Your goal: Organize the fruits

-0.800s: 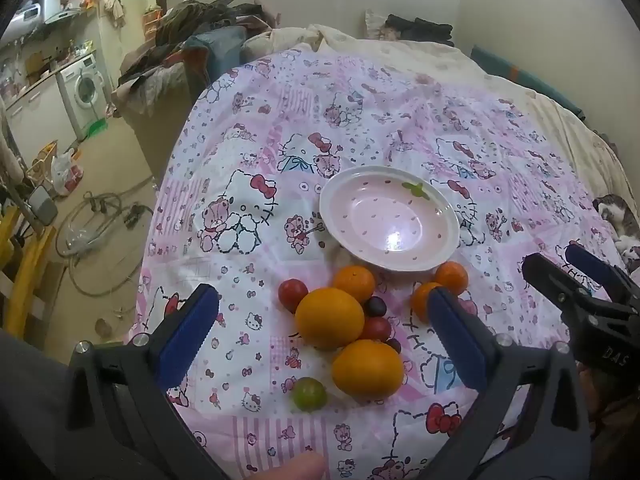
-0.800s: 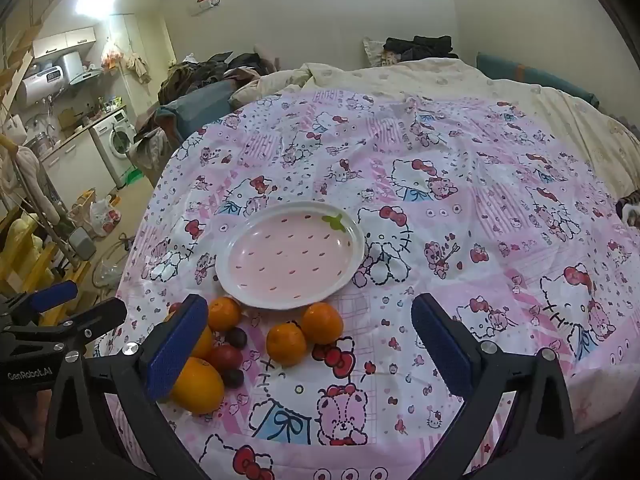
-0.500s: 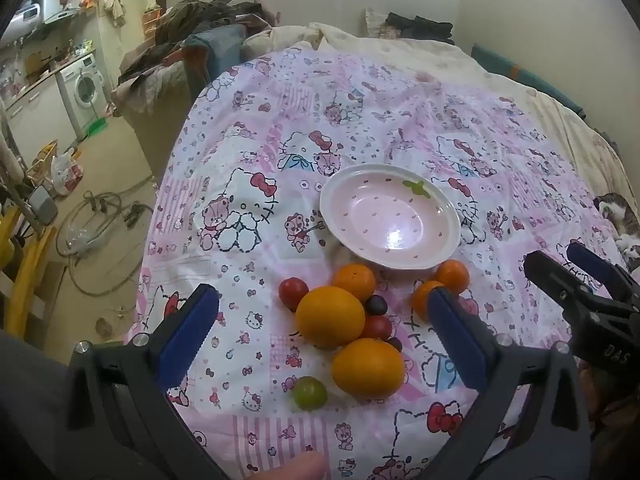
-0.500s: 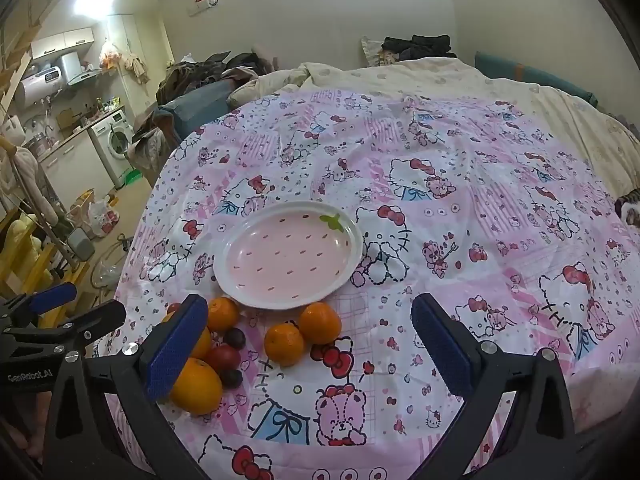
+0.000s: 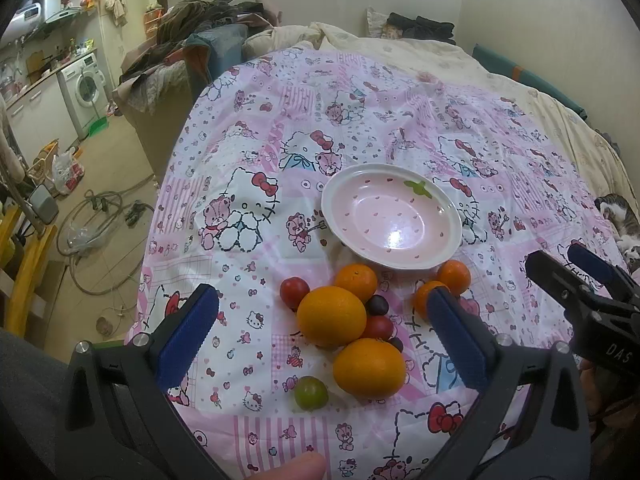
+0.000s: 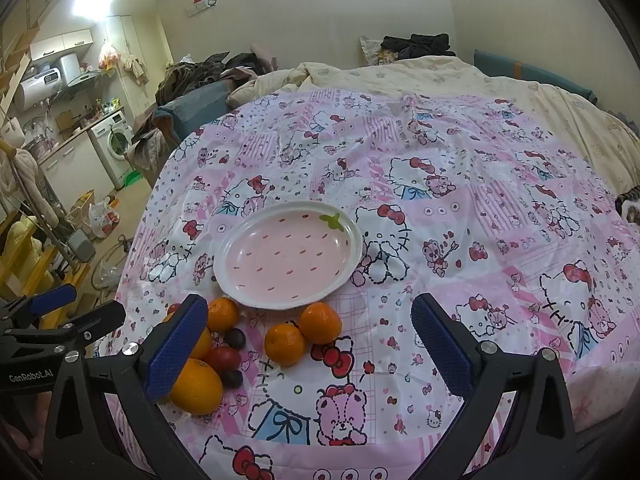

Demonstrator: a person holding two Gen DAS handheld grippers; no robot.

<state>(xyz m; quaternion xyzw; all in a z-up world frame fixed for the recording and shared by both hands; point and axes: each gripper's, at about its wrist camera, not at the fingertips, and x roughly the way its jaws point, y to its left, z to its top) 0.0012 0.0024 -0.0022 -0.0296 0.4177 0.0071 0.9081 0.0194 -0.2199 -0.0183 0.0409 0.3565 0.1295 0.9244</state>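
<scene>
An empty pink strawberry-pattern plate (image 5: 444,252) (image 6: 236,288) sits on the Hello Kitty cloth (image 5: 240,184) (image 6: 460,208). In front of it lie two large oranges (image 5: 331,316) (image 6: 197,387), three small tangerines (image 5: 453,277) (image 6: 285,343), red tomatoes (image 5: 294,290) (image 6: 222,357), dark plums (image 5: 377,305) (image 6: 234,337) and a green tomato (image 5: 311,393). My left gripper (image 5: 320,340) is open above the large oranges, holding nothing. My right gripper (image 6: 308,344) is open and empty above the two right tangerines. Each gripper shows at the edge of the other's view.
The cloth covers a bed with a cream duvet (image 6: 440,76) behind. A cat (image 5: 620,220) lies at the right edge. Left of the bed is floor with cables (image 5: 92,220), a washing machine (image 5: 86,88) and a clothes-piled chair (image 5: 180,60).
Both grippers have drifted very slightly; the fruit and plate have not moved. Both stay open.
</scene>
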